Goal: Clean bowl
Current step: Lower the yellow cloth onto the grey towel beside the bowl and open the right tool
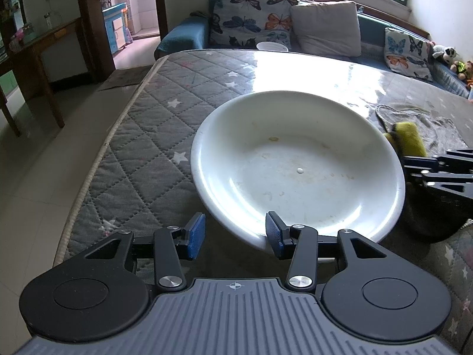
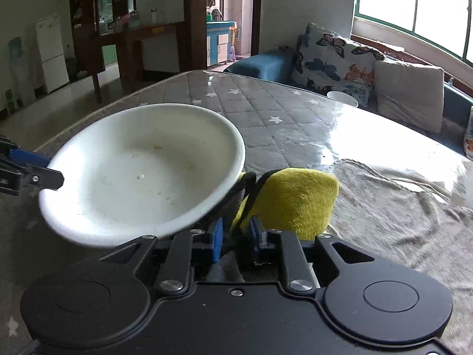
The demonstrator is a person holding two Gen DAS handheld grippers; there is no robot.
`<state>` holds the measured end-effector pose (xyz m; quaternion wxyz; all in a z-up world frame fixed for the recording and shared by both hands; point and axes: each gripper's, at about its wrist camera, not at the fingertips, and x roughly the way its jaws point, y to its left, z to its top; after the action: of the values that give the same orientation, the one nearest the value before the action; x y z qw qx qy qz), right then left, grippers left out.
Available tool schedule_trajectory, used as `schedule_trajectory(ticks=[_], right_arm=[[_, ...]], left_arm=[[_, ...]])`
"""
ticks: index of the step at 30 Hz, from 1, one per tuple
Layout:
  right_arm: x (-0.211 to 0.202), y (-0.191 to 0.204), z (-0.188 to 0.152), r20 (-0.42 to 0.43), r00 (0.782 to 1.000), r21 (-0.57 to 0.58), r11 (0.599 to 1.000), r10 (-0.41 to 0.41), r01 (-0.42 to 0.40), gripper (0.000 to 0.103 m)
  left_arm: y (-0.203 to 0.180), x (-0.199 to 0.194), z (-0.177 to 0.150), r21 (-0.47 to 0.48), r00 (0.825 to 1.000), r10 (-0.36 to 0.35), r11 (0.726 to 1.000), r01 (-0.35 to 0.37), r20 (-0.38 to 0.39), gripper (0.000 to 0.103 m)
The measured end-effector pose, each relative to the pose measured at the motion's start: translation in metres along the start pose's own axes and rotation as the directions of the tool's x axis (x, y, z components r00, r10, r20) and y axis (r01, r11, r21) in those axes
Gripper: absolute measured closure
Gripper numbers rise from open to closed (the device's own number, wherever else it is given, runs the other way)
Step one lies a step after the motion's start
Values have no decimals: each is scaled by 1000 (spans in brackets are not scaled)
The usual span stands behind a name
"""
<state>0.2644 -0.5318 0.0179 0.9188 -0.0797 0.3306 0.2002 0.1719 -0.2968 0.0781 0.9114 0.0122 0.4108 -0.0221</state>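
Note:
A wide white bowl [image 1: 298, 165] with faint food stains stands on the quilted, glass-topped table [image 1: 153, 124]. My left gripper [image 1: 235, 233] is open at the bowl's near rim: one blue pad sits inside the rim, the other outside it on the left. From the right wrist view the bowl [image 2: 142, 171] lies left of centre, and a left finger [image 2: 44, 176] reaches over its left rim. My right gripper [image 2: 236, 239] is shut on a yellow plush scrubber [image 2: 295, 198] with black straps, just off the bowl's right rim. That scrubber [image 1: 409, 139] also shows in the left wrist view.
A crumpled grey rag [image 2: 399, 207] lies on the table to the right of the scrubber. A small white bowl [image 2: 343, 97] stands at the table's far edge, with a sofa and cushions [image 1: 254, 17] behind it. The table's left edge [image 1: 97, 159] drops to a tiled floor.

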Motion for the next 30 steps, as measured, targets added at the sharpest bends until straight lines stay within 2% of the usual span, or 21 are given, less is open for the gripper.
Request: schedule_trajectory(ticks=[10, 19, 21, 30], right_arm=[[-6, 2, -1, 14, 1000, -30, 1000, 1, 0, 81], [-25, 8, -4, 30, 998, -51, 998, -47, 48, 61], [-30, 9, -5, 36, 998, -54, 997, -57, 59, 52], [-49, 12, -14, 50, 993, -50, 993, -104, 106, 38]], left_arm=[[-1, 0, 4, -2, 1000, 4, 1000, -4, 0, 56], [-3, -8, 3, -8, 1000, 17, 1000, -17, 20, 51], [-2, -8, 4, -10, 1000, 21, 1000, -21, 23, 49], [-5, -13, -3, -21, 999, 39, 999, -39, 33, 39]])
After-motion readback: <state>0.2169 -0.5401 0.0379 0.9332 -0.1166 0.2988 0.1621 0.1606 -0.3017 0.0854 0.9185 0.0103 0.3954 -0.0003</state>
